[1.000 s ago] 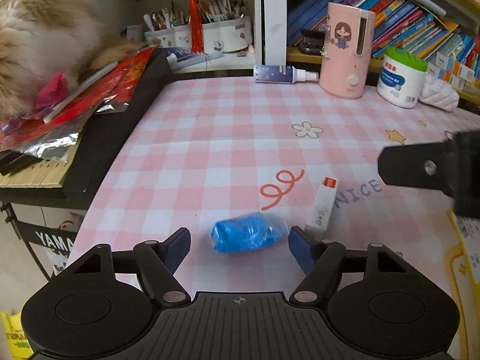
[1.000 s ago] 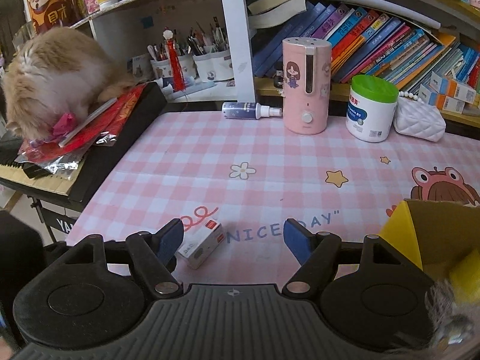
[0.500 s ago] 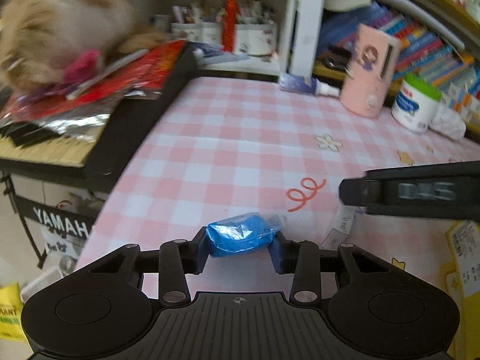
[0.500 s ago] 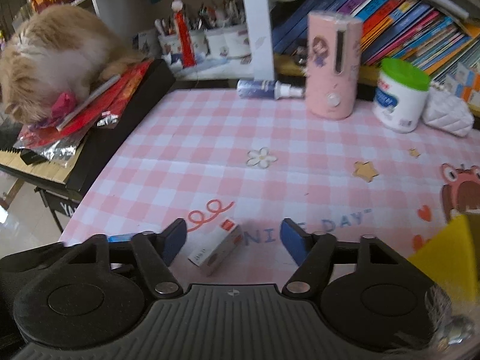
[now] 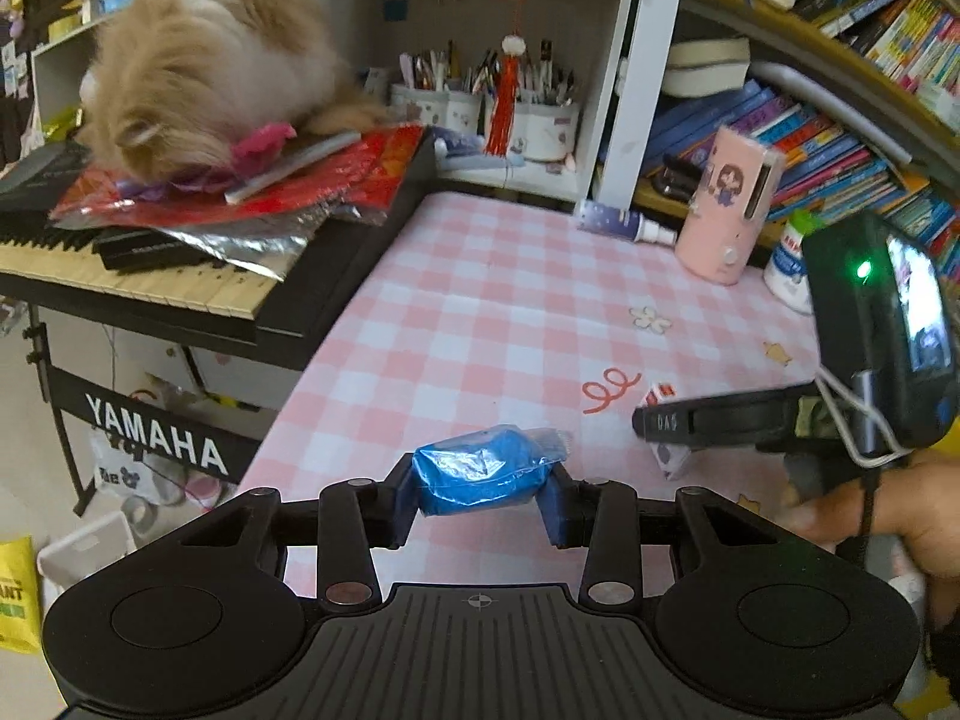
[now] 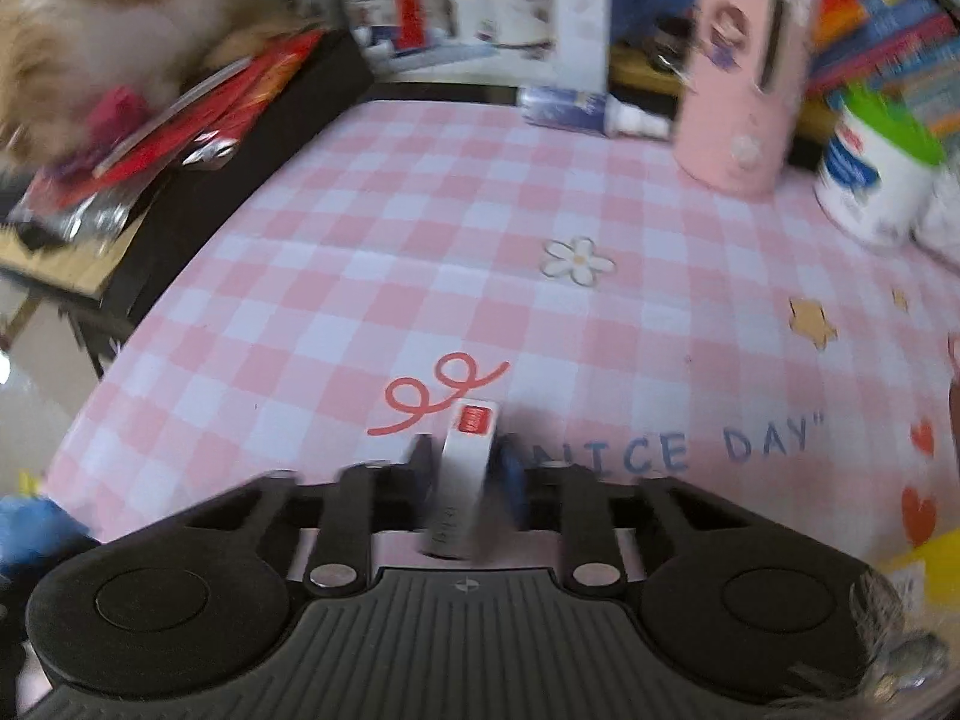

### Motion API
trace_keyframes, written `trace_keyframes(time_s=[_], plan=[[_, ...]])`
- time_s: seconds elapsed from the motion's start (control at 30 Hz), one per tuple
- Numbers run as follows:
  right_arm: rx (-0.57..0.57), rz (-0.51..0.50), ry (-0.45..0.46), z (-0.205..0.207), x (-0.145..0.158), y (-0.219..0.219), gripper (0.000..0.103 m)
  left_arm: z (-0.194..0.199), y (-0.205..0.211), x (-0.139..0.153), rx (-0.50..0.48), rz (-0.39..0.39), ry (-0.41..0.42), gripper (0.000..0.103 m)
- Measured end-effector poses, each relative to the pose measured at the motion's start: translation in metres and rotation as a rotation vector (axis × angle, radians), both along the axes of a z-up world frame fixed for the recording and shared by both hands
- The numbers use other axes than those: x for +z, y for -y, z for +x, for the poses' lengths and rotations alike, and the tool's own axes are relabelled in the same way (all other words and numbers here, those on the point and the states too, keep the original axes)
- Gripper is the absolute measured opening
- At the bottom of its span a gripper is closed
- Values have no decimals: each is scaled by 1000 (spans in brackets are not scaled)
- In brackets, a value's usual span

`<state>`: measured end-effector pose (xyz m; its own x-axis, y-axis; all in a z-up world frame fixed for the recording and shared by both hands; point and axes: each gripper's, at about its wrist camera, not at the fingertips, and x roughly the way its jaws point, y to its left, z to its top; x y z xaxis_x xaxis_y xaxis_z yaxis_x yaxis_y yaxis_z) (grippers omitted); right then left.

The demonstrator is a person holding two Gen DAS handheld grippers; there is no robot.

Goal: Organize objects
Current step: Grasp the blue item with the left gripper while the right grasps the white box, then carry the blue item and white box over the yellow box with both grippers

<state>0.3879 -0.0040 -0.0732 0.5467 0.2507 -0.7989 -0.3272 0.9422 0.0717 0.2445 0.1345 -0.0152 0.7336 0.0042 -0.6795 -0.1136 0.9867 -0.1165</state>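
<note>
A crinkled blue plastic packet (image 5: 480, 471) sits between the pads of my left gripper (image 5: 480, 483), which is shut on it and holds it above the pink checked tablecloth (image 5: 480, 312). In the right wrist view a small white box with a red label (image 6: 465, 468) stands pinched in my right gripper (image 6: 465, 474), shut on it near the red squiggle print. The left wrist view shows the right gripper (image 5: 654, 423) from the side, with a hand (image 5: 900, 516) on its handle and the white box (image 5: 660, 399) at its tip. The blue packet (image 6: 30, 528) shows at the right view's left edge.
A fluffy cat (image 5: 204, 60) lies on red papers over a keyboard (image 5: 150, 276) left of the table. At the back stand a pink device (image 5: 729, 204), a spray bottle (image 5: 624, 222), a green-lidded jar (image 6: 876, 180), pen cups (image 5: 480, 114) and shelves of books. A yellow box corner (image 6: 936, 546) is at right.
My left gripper closed on the blue packet and lifted it off the cloth. My right gripper came down over the white box and closed on it.
</note>
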Motion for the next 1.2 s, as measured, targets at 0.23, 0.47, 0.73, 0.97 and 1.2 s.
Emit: trace_keyframes(time_s=[0.23,0.47,0.73,0.97,1.2], plan=[[7,65,34,-37,27,15,14,-36,-4,19,4,-13,46,38],[89,101,131,-108,64,24,14,-81,-6,32,-5,-27,82,38],[95,110,199,-188,84,32,14,-127,-1,36,-53,-29,107,38],[51,108,189,-241,87,42,14,-179,6,33,-91,-40,108,38],[26,95,147,-304,78,52,14,-227,15,29,-124,-59,98,38]])
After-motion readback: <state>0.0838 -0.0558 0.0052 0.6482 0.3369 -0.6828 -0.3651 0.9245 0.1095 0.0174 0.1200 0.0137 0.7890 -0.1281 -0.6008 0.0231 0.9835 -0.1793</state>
